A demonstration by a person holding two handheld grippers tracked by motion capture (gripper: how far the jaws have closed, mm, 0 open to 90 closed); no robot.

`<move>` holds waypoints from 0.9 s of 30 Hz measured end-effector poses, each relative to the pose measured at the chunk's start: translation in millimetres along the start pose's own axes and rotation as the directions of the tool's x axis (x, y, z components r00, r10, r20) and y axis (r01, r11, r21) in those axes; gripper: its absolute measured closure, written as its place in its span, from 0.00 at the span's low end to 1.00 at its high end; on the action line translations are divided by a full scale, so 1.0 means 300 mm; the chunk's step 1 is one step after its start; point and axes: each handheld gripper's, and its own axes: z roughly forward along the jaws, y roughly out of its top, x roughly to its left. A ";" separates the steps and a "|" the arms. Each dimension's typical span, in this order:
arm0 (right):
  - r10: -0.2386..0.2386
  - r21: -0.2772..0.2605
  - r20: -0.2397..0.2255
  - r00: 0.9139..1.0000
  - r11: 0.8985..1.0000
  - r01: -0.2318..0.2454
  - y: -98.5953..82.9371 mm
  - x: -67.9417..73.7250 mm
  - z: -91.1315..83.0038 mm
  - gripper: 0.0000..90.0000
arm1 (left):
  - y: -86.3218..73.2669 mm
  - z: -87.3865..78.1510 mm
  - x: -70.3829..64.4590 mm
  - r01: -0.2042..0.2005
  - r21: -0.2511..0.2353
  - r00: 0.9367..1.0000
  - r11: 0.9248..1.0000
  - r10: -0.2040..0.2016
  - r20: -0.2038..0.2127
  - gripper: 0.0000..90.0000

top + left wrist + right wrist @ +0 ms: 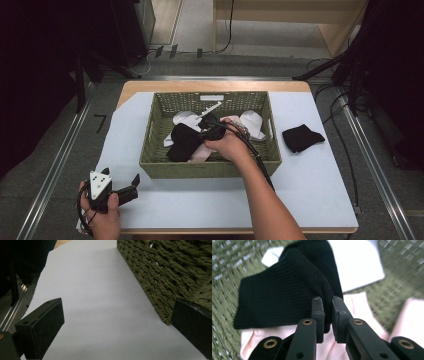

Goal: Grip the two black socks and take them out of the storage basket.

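Right gripper view shows the right tool [327,315] pinched narrow on a fold of the black knitted sock [284,297], which lies atop pale pink and white socks inside the olive woven basket [210,169]. The sock's length runs away from the jaws, so a lift looks likely next. The left tool [120,327] rests wide and empty on the table [100,302], beside the basket's wall.

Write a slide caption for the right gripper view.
Right gripper pinches a black sock inside the woven basket.
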 end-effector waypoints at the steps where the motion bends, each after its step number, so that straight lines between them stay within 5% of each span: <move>1: 0.000 -0.024 0.006 1.000 1.000 0.000 0.003 0.002 -0.009 0.93 | 0.000 0.000 0.000 0.001 -0.001 1.000 1.000 -0.001 0.000 0.00; 6: 0.002 -0.159 0.029 1.000 0.987 0.002 0.012 0.000 -0.058 0.93 | 0.000 0.001 0.000 0.002 -0.002 1.000 1.000 -0.002 -0.001 0.00; 12: -0.009 -0.315 0.042 0.999 0.949 0.022 0.012 0.002 -0.109 0.93 | 0.000 0.001 -0.001 0.004 -0.001 1.000 1.000 -0.004 0.000 0.00; 16: -0.002 -0.363 0.045 0.999 0.932 0.018 0.012 0.005 -0.129 0.93 | 0.000 0.001 -0.001 0.003 0.000 1.000 1.000 -0.003 0.000 0.00; 21: 0.016 -0.453 0.078 0.997 0.891 0.021 0.009 0.006 -0.166 0.93 | 0.000 0.001 0.000 0.004 0.000 1.000 1.000 -0.004 0.001 0.00; 27: 0.026 -0.562 0.160 0.987 0.824 0.069 0.002 0.013 -0.212 0.93 | 0.001 0.000 0.002 0.004 0.001 1.000 1.000 -0.004 0.002 0.00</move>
